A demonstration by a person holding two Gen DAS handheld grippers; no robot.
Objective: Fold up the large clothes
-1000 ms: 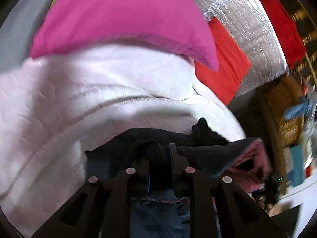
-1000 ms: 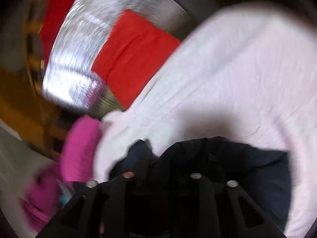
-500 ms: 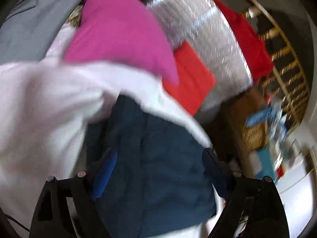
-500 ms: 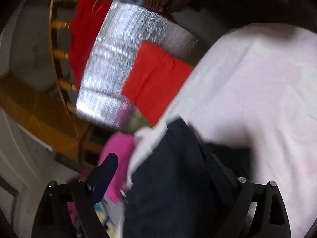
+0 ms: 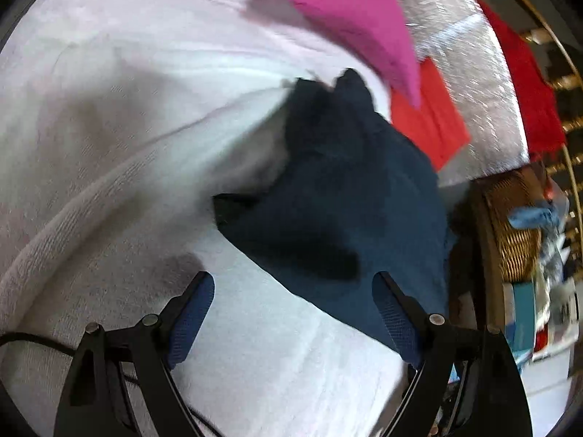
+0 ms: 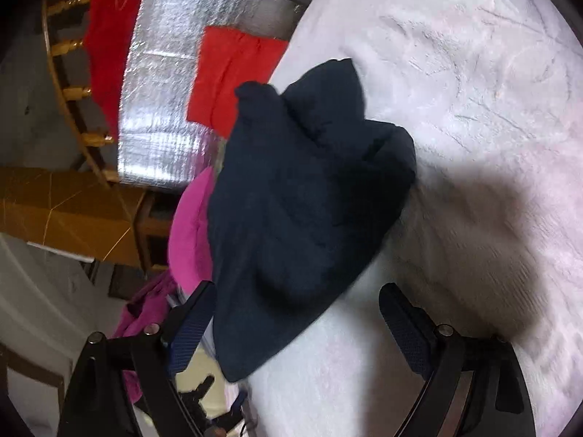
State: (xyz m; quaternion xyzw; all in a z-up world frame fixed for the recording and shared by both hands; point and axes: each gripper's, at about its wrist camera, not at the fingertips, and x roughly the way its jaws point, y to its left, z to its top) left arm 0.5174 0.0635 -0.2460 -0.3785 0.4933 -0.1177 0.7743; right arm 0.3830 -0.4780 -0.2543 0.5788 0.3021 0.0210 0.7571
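Note:
A dark navy garment (image 5: 346,189) lies bunched in a loose heap near the edge of a white fluffy blanket (image 5: 127,127). It also shows in the right wrist view (image 6: 298,211), its lower end hanging over the blanket (image 6: 473,109) edge. My left gripper (image 5: 293,313) is open and empty, just short of the garment. My right gripper (image 6: 297,324) is open and empty too, with the garment's lower end between and beyond its fingers.
A magenta pillow (image 5: 357,18) lies behind the garment. A red cloth (image 5: 430,120) lies on a silver foil mat (image 5: 473,73). A wicker basket (image 5: 517,233) and wooden rails (image 6: 69,91) stand beyond the bed. More magenta cloth (image 6: 189,229) sits by the bed edge.
Both grippers were shut on the dark garment a second ago. They opened, let it drop onto the blanket and pulled back from it.

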